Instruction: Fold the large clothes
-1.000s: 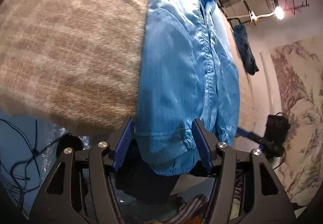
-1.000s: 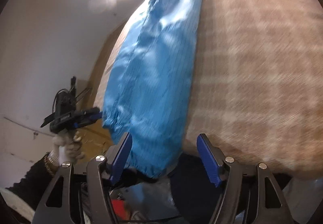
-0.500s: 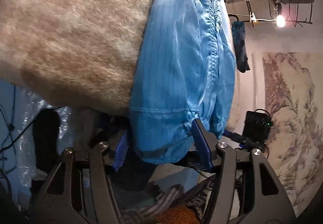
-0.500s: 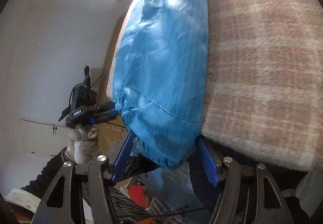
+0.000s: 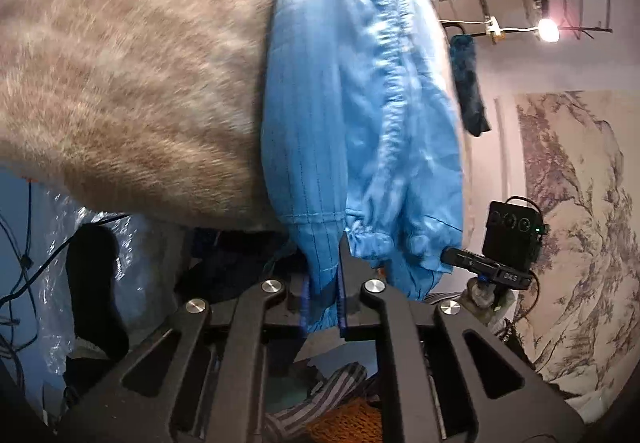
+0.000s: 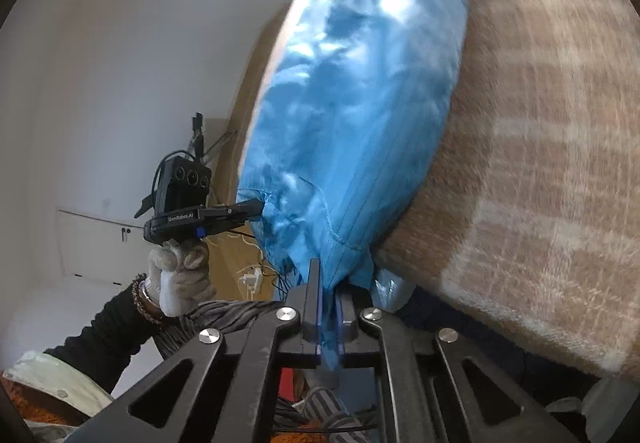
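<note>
1. The shiny light-blue pinstriped garment (image 5: 360,115) is spread on the tan plaid blanket (image 5: 132,75) — hem overhanging.
2. Left tongs (image 5: 322,299) are clamped on the hem.
3. Right tongs (image 6: 328,317) are clamped likewise — on the hem.

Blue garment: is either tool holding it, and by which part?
Both. The left tool and the right tool each pinch the shiny blue garment's gathered bottom hem.
</note>
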Motion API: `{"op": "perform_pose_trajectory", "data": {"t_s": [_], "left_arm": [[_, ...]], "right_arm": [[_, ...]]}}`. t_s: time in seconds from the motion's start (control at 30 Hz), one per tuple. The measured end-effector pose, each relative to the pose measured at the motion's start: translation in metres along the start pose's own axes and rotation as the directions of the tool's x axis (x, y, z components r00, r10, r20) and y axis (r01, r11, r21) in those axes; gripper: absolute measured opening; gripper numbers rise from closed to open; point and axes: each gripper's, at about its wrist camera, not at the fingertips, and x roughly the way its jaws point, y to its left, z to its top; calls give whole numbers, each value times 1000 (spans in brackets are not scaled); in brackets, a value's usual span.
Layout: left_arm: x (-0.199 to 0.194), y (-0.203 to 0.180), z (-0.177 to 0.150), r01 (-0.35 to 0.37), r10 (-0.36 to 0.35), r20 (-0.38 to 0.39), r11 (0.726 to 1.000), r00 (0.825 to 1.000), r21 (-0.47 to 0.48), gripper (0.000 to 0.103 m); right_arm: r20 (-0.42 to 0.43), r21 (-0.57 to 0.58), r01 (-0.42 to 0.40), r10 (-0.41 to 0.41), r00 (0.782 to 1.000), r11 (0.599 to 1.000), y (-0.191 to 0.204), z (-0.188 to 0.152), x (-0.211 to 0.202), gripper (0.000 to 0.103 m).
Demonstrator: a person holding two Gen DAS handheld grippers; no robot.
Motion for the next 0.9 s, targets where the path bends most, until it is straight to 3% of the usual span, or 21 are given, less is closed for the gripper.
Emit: {"op": "perform_pose_trajectory", "data": {"t_s": [0.23,0.4,0.7,0.9], "left_arm": [[-24,-31,5,97,-98,63,995,993,22,5],[-28,-59,23,125,-128,101,992,987,33,5],[-34,-108,87,122,-140,174,986,975,110,5],[-23,-115,134,106,-128,210,988,969,110,5]], "right_arm": [[75,19,-62,61,995,998,12,6,-18,1],[114,10,-66,65,991,998,23,23,-27,1],[161,-13,39,-36,986,999,34,93,-57,0],[177,-15,135,-131,975,991,33,145,-53,0]]}}
